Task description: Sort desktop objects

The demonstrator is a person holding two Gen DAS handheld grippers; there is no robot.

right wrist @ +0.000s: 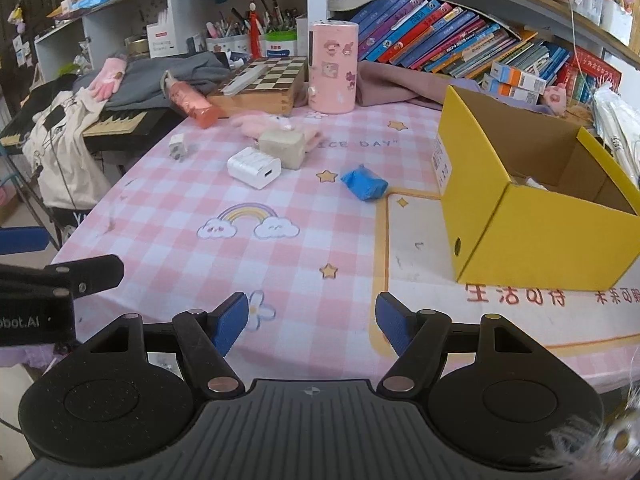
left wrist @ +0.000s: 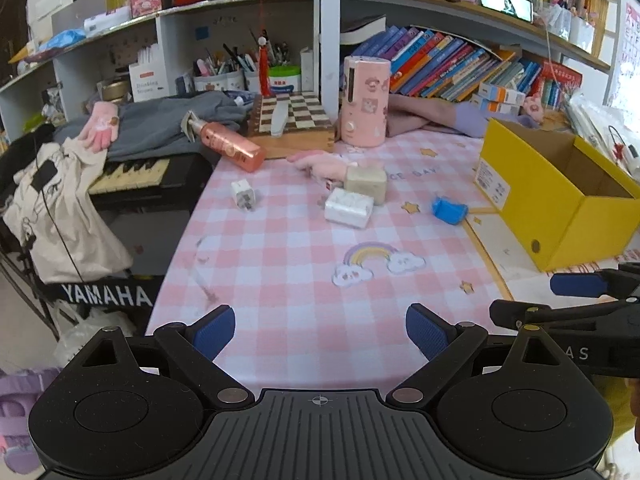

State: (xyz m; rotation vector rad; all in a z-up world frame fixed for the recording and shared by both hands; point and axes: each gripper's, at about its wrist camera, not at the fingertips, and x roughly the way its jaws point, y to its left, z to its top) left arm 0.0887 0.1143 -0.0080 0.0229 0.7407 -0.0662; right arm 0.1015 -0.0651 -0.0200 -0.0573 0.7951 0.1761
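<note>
Lying just left of the yellow box (right wrist: 520,216), the blue putty lump (right wrist: 364,182) looks soft and light (likely to dent), best pinched across its middle. Right gripper (right wrist: 310,320) and left gripper (left wrist: 320,334) both gape empty.

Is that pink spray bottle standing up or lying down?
Lying down. The spray bottle lies tilted, leaning against the chessboard box.

Left tongs (left wrist: 320,334) gape empty over the checked tablecloth (left wrist: 280,280), yellow box (left wrist: 560,200) beyond.
</note>
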